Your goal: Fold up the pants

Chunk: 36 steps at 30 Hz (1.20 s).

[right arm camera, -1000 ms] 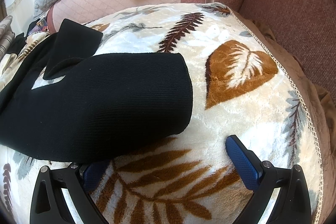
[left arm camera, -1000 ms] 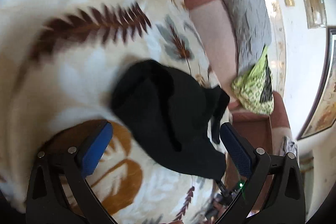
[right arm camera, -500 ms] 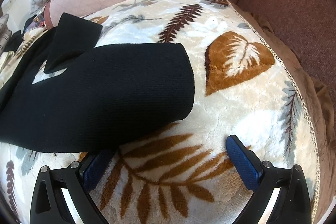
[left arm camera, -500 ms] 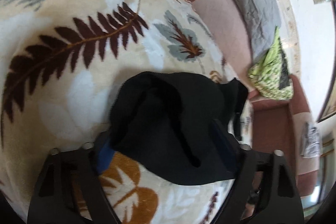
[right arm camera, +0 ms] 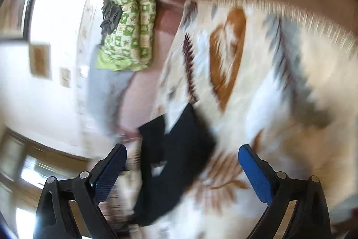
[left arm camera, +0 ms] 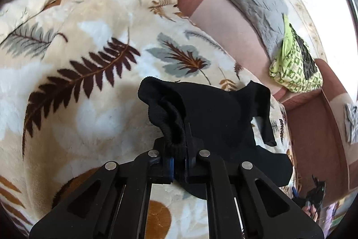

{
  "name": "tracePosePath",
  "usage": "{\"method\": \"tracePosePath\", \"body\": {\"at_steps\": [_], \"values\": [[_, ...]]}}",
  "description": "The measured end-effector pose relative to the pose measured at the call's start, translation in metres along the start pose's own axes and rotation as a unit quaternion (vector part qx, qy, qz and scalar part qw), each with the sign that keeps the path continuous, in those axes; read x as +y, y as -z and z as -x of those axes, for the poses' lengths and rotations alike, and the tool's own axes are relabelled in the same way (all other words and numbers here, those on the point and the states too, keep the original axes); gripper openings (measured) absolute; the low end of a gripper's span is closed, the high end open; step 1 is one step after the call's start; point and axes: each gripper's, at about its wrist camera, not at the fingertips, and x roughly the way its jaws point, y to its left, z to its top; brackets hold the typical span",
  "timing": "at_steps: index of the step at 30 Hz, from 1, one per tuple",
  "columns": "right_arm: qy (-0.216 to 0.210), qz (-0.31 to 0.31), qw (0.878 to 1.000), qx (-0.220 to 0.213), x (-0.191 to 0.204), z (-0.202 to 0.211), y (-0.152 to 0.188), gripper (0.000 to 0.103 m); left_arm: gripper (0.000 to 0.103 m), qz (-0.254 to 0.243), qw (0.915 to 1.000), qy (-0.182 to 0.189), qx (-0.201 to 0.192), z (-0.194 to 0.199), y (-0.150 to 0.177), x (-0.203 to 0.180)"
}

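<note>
On the leafy blanket (left arm camera: 94, 104), near its edge by the sofa (left arm camera: 223, 21), lie the black pants (left arm camera: 214, 113). The left gripper (left arm camera: 178, 162) has just clamped a bunched fold of them. The right gripper (right arm camera: 182, 162) hangs wide, its jaws just narrowing a little, gripping nothing.

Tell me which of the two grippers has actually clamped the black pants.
The left gripper: its jaws have just closed on a bunched edge of the black pants. The right gripper stands wide open, its pads clear of the fabric.
</note>
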Motion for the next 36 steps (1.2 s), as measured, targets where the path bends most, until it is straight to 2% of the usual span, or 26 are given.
{"method": "tracePosePath", "body": {"at_steps": [2, 3, 5, 7, 11, 14, 16, 20, 23, 26, 30, 31, 32, 33, 34, 36], "values": [[-0.011, 0.007, 1.000, 0.017, 0.003, -0.010, -0.001, 0.093, 0.004, 0.004, 1.0000, -0.001, -0.004, 0.001, 0.000, 0.001], [-0.002, 0.021, 0.999, 0.029, 0.006, -0.017, -0.001, 0.093, 0.004, 0.007, 0.9999, -0.003, -0.009, 0.003, 0.000, 0.002], [0.042, 0.046, 0.996, 0.060, 0.013, -0.039, 0.001, 0.088, 0.004, 0.016, 0.9996, -0.008, -0.023, 0.008, -0.001, 0.005], [0.082, 0.069, 0.991, 0.074, 0.018, -0.054, 0.004, 0.087, 0.004, 0.028, 0.9987, -0.015, -0.040, 0.014, -0.003, 0.010], [0.122, 0.089, 0.985, 0.088, 0.026, -0.072, 0.008, 0.089, 0.004, 0.063, 0.9955, -0.038, -0.059, 0.022, -0.007, 0.027], [0.136, 0.105, 0.980, 0.097, 0.029, -0.080, 0.010, 0.091, 0.004, 0.086, 0.9931, -0.048, -0.063, 0.025, -0.007, 0.039], [0.132, 0.107, 0.980, 0.104, 0.027, -0.080, 0.010, 0.091, 0.003, 0.099, 0.9907, -0.063, -0.069, 0.028, -0.007, 0.045], [0.078, 0.109, 0.979, 0.156, 0.032, -0.086, 0.019, 0.090, 0.003, 0.121, 0.9841, -0.087, -0.097, 0.040, -0.009, 0.056], [0.084, 0.154, 0.963, 0.204, 0.041, -0.098, 0.034, 0.090, 0.003, 0.116, 0.9849, -0.093, -0.087, 0.035, -0.007, 0.055], [0.111, 0.198, 0.950, 0.216, 0.045, -0.106, 0.042, 0.090, 0.003, 0.107, 0.9872, -0.092, -0.075, 0.030, -0.006, 0.051], [0.097, 0.211, 0.947, 0.222, 0.047, -0.113, 0.045, 0.089, 0.003, 0.114, 0.9872, -0.086, -0.071, 0.030, -0.005, 0.054], [0.080, 0.212, 0.947, 0.228, 0.048, -0.114, 0.046, 0.080, 0.003, 0.116, 0.9871, -0.086, -0.070, 0.030, -0.005, 0.054], [0.062, 0.208, 0.947, 0.236, 0.045, -0.112, 0.046, 0.065, 0.003, 0.117, 0.9869, -0.086, -0.070, 0.031, -0.005, 0.055], [0.052, 0.207, 0.946, 0.242, 0.046, -0.113, 0.049, 0.058, 0.003, 0.118, 0.9868, -0.086, -0.070, 0.031, -0.005, 0.055], [0.055, 0.210, 0.946, 0.242, 0.046, -0.112, 0.050, 0.052, 0.003, 0.119, 0.9867, -0.086, -0.070, 0.030, -0.005, 0.055], [0.069, 0.211, 0.945, 0.239, 0.045, -0.109, 0.052, 0.049, 0.003, 0.120, 0.9864, -0.090, -0.068, 0.030, -0.005, 0.055]]}}
